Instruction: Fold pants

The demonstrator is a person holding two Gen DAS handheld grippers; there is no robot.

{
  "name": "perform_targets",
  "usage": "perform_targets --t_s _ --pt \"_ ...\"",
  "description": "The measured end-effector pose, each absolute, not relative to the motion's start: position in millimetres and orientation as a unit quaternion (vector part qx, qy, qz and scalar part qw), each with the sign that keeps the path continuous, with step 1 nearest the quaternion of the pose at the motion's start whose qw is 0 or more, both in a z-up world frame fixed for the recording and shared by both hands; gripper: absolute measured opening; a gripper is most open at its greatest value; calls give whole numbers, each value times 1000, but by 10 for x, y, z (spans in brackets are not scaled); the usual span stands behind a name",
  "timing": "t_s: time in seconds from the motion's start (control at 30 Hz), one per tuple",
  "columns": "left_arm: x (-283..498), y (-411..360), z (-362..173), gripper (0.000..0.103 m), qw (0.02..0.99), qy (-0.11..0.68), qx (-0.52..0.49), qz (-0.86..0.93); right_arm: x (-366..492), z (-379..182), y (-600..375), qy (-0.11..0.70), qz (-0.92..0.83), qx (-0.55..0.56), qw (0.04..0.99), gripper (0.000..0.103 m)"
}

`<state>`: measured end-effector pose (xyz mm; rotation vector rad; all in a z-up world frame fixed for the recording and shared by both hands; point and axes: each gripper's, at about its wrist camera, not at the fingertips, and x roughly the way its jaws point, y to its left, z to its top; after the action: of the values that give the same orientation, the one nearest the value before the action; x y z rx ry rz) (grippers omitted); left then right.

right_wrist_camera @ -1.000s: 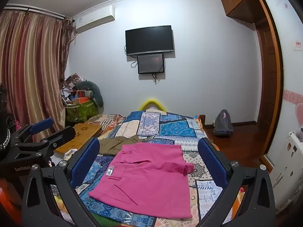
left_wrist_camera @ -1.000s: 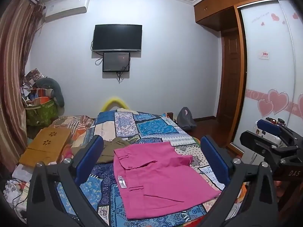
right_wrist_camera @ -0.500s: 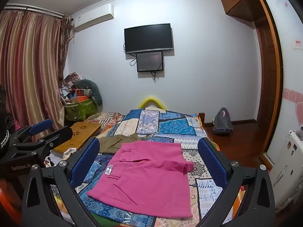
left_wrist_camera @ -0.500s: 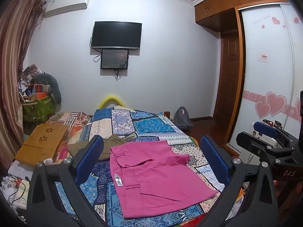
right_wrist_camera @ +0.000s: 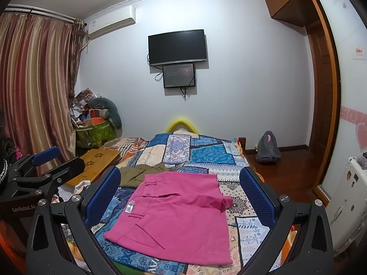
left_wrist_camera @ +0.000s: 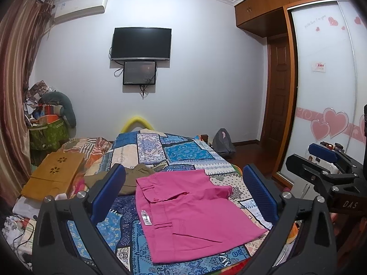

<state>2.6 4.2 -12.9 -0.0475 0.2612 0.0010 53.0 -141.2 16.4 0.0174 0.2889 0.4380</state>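
**Two grippers wide open above the folded pants**

Two sets of fingers frame your view, both spread wide and holding nothing: the left gripper point(left_wrist_camera: 183, 192) and the right gripper point(right_wrist_camera: 181, 192) each hover above the near end of the bed point(left_wrist_camera: 190, 153), clear of the cloth.

Your surface is a bed under a patchwork cover of blue, cream and white printed panels. The room around it has a pale wall with a TV point(left_wrist_camera: 141, 43) and a small screen point(left_wrist_camera: 139, 72) just below it, an air conditioner point(left_wrist_camera: 80, 5) near the ceiling, striped curtains point(right_wrist_camera: 34, 87) to the left, and a wardrobe point(left_wrist_camera: 325, 87) with pink hearts to the right. A grey bag point(right_wrist_camera: 267, 147) sits on the wooden floor by the wall. A wooden tray point(left_wrist_camera: 54, 175) with flower cut-outs rests at the bed's left side.

The pants point(left_wrist_camera: 192, 215) lie flat near the foot of the bed, between your fingers in both views. They are pink woven cloth, folded into a rough rectangle, with one corner turned over on the right and a white tag on the left edge. An olive garment point(left_wrist_camera: 133, 178) lies bunched, touching their far left corner.

Compared with a second ago, your left camera has swung slightly, so the pants sit a little further left and lower; the pants themselves look unchanged.
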Motion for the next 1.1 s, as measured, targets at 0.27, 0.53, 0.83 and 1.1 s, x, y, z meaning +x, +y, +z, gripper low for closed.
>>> perform_targets --t_s 0.27,0.53,0.83,1.1 --pt "22 42 -142 103 991 131 -26 0 522 164 -1415 143 213 9 966 103" --pt "20 42 -142 103 991 134 -29 -4 528 147 -1403 139 210 5 968 103" --pt "23 39 -130 103 991 134 -29 -3 537 141 -1398 139 209 5 968 103" --pt "38 30 -106 103 991 134 -26 -4 544 152 -1405 140 210 5 968 103"
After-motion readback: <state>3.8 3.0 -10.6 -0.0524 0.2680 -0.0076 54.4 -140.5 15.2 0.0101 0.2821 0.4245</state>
